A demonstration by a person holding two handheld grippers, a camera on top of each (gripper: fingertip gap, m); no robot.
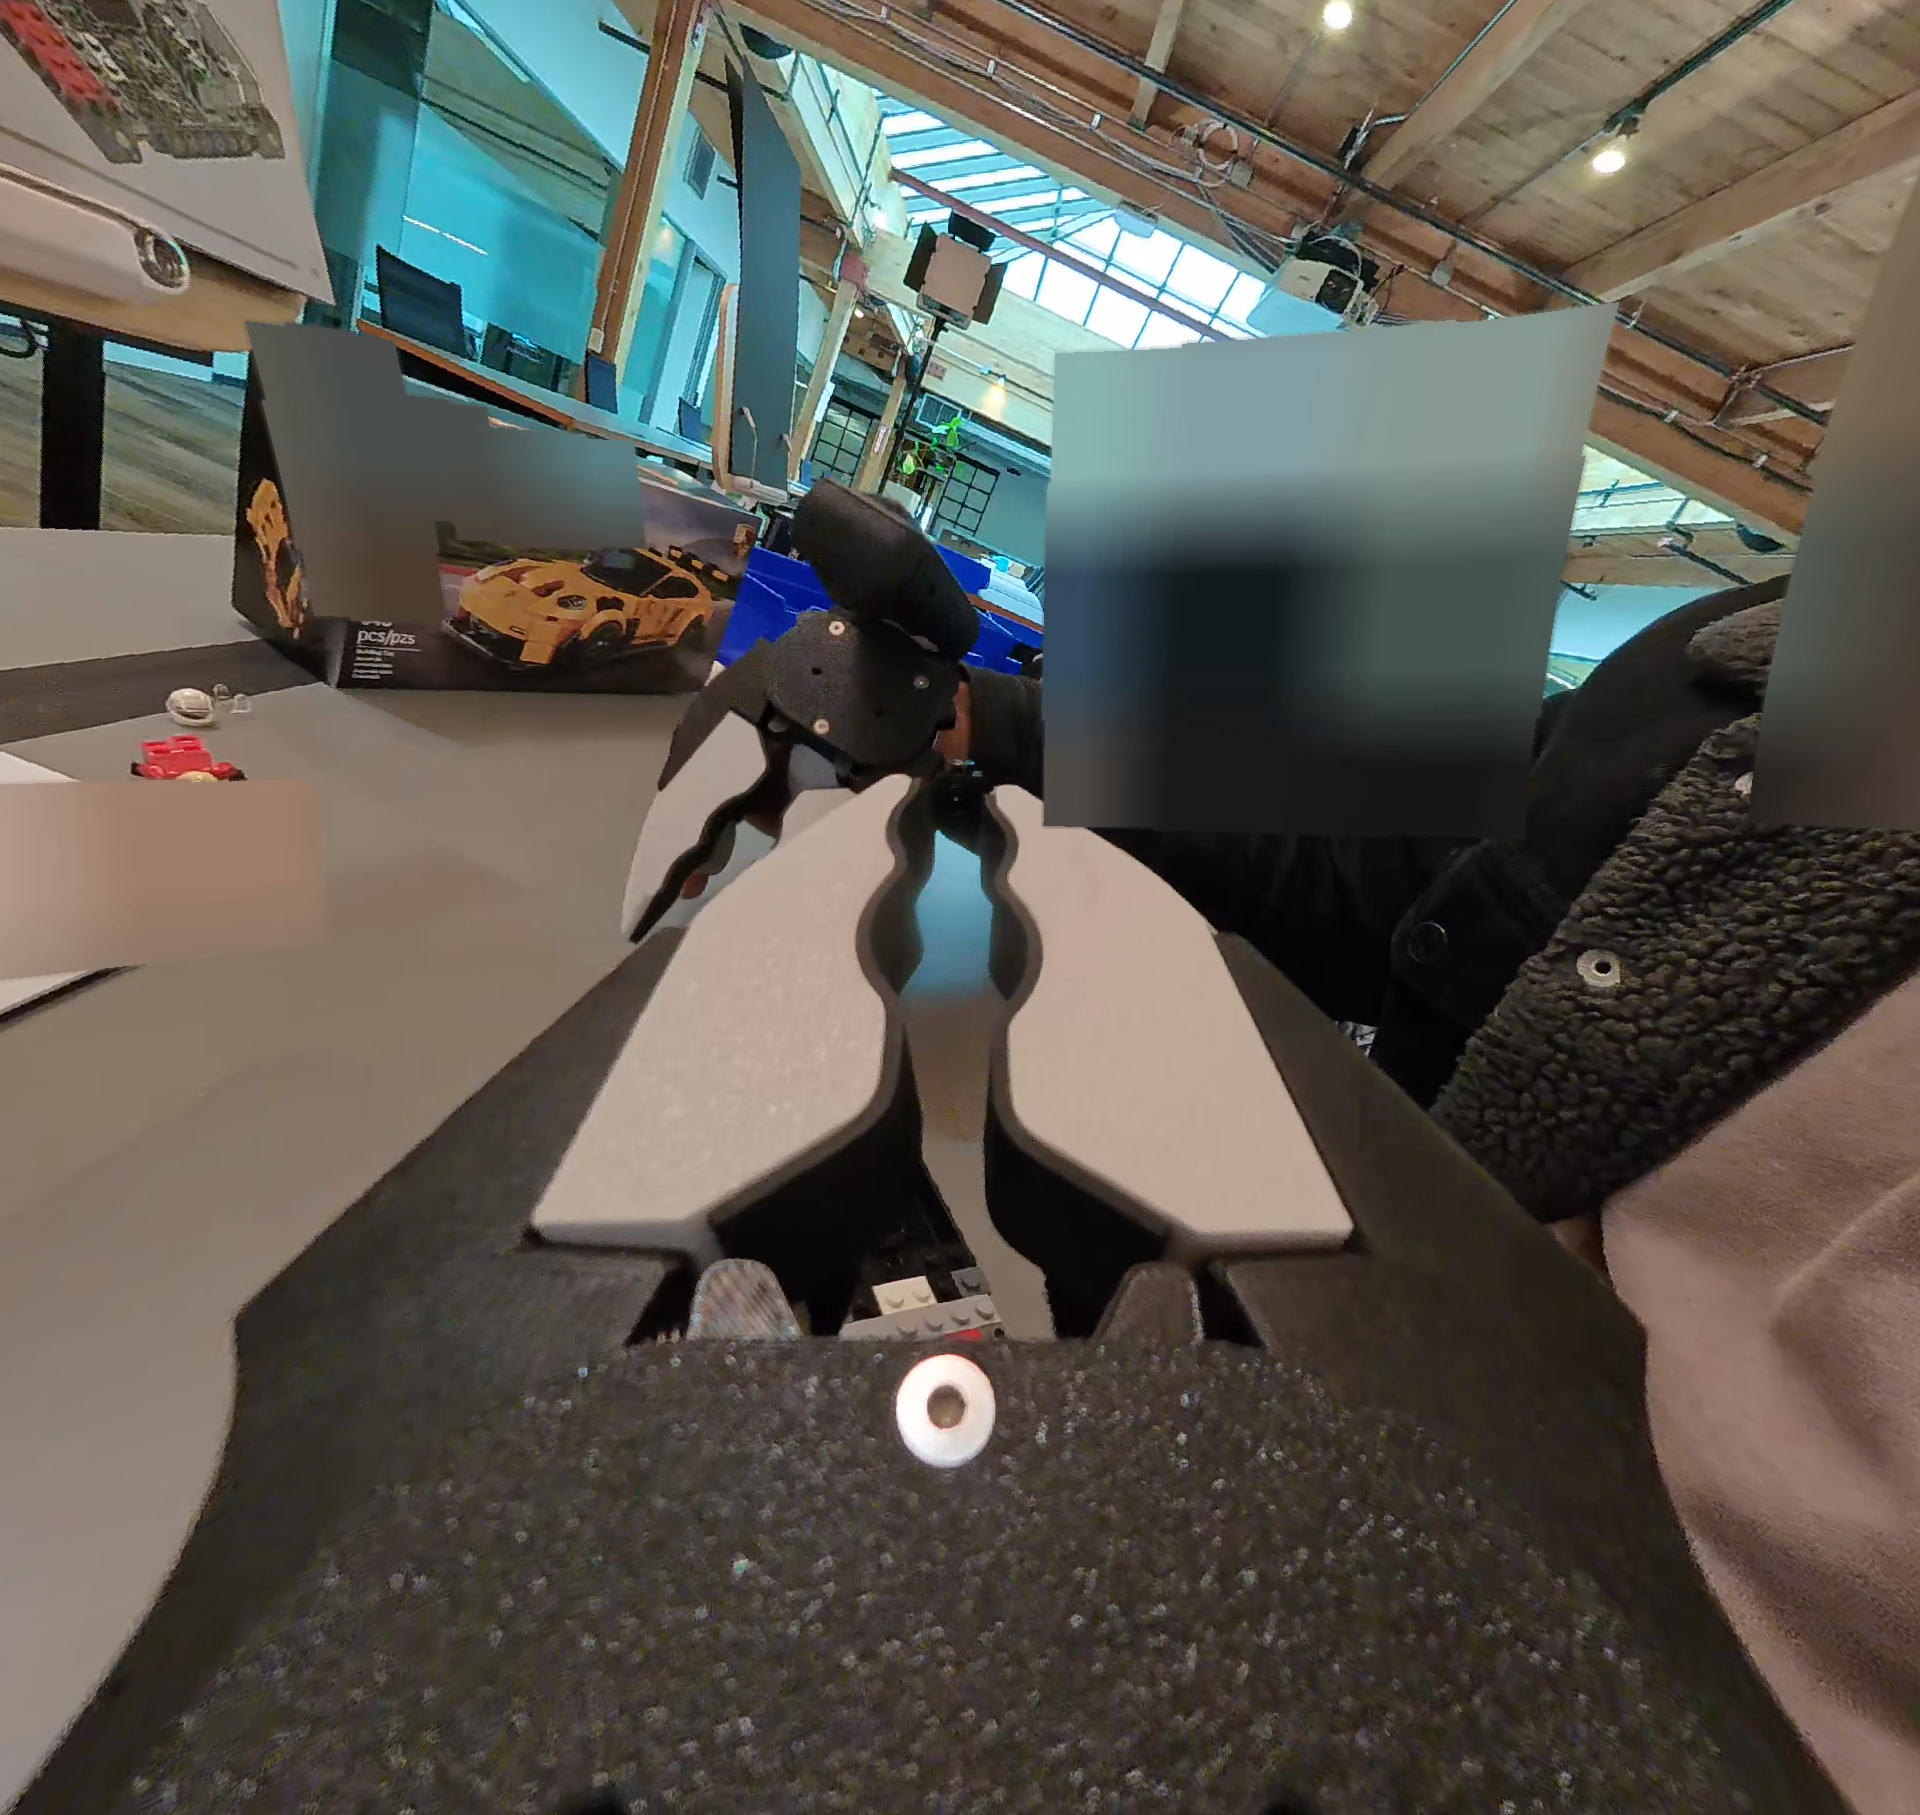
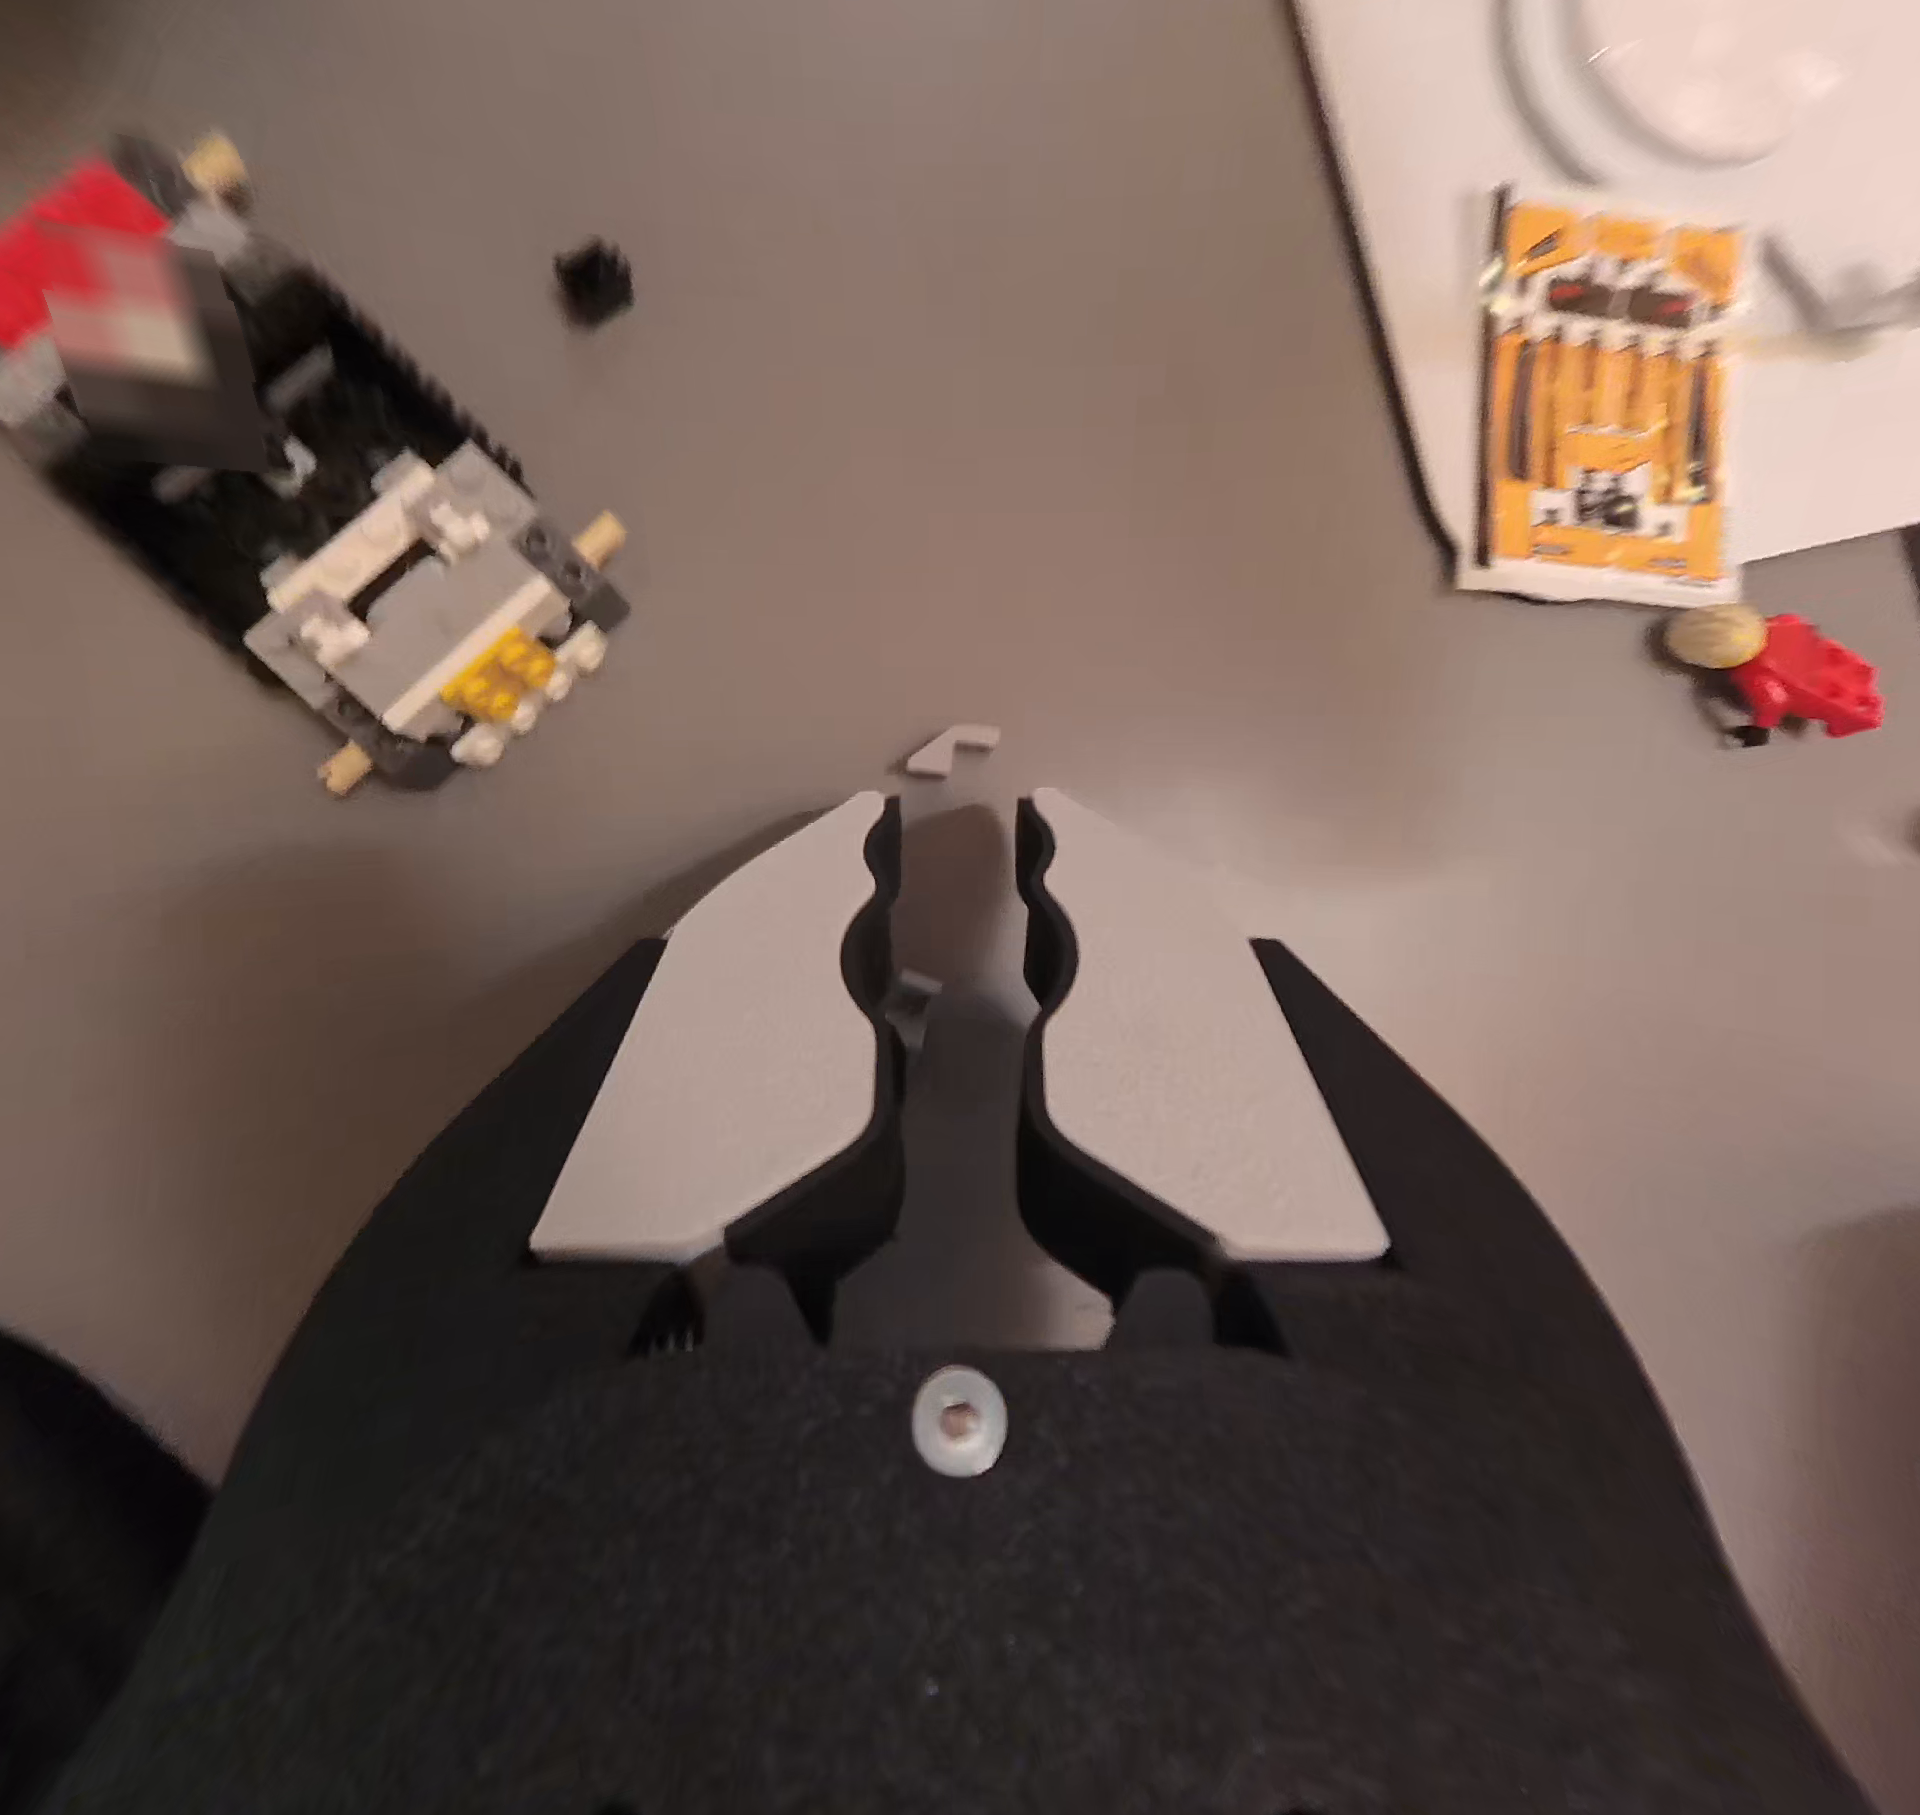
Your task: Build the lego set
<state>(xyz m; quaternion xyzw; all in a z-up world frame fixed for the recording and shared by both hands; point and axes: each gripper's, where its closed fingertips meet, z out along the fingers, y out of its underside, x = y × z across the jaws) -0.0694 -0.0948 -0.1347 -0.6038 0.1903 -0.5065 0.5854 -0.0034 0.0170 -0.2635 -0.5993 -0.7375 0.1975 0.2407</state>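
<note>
Showing a build at mid-stage: the partly assembled car chassis [image 2: 343,518], black base with grey, white and yellow bricks, lies on the grey table [image 2: 935,207], bodywork absent. Loose black brick [image 2: 592,282], red sub-assembly [image 2: 1813,687] and sticker sheet [image 2: 1605,394] await use. Right gripper [image 2: 954,804], jaws slightly parted, hovers over a small grey piece [image 2: 951,749]; left gripper [image 1: 948,820], jaws narrowly parted, holds nothing visible.

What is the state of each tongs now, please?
Left tongs: open, nothing between the tips.
Right tongs: open, holding nothing; a small grey piece lies just ahead.
</note>
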